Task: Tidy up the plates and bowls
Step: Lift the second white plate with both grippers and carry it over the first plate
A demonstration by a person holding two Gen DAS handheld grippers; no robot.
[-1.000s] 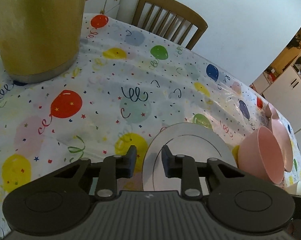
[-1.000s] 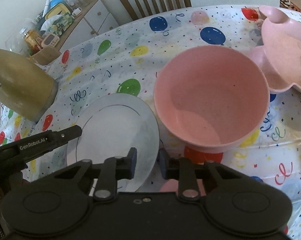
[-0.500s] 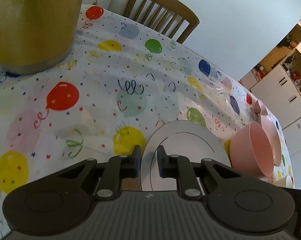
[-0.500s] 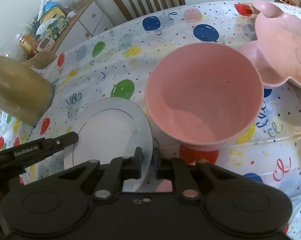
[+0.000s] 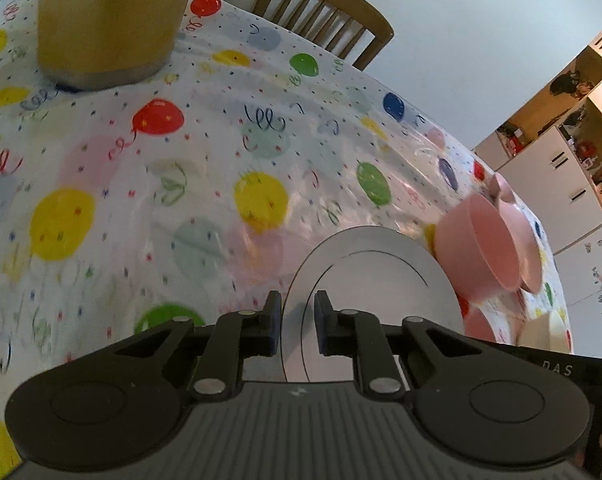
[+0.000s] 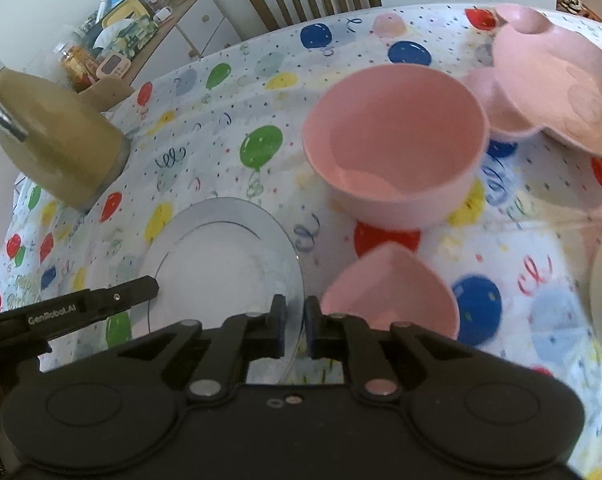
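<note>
Both grippers had hold of the same white plate, one on each side. The left gripper had its jaws pinched onto the plate's near-left rim, and in its own view the rim ran right between the two black fingers. The right gripper was clamped on the opposite, near-right rim, fingers nearly together with the thin edge between them. From the right wrist view you could also see the left tool's finger reaching onto the plate from the left.

The plate sat toward the near edge of the table, which wore a balloon-print tablecloth. I couldn't tell whether it was lifted clear of the cloth or resting on it.

Just beyond the plate, toward the right side of the table, stood a big pink bowl, upright and apart from the plate. Behind that, near the far right edge, was a pink divided dish with ear-like lobes. A smaller pink bowl sat just beside the right gripper's fingers, near the front edge.

Over toward the far left there was a tall mustard-yellow jug, and a wooden chair was pushed up against the far edge.
</note>
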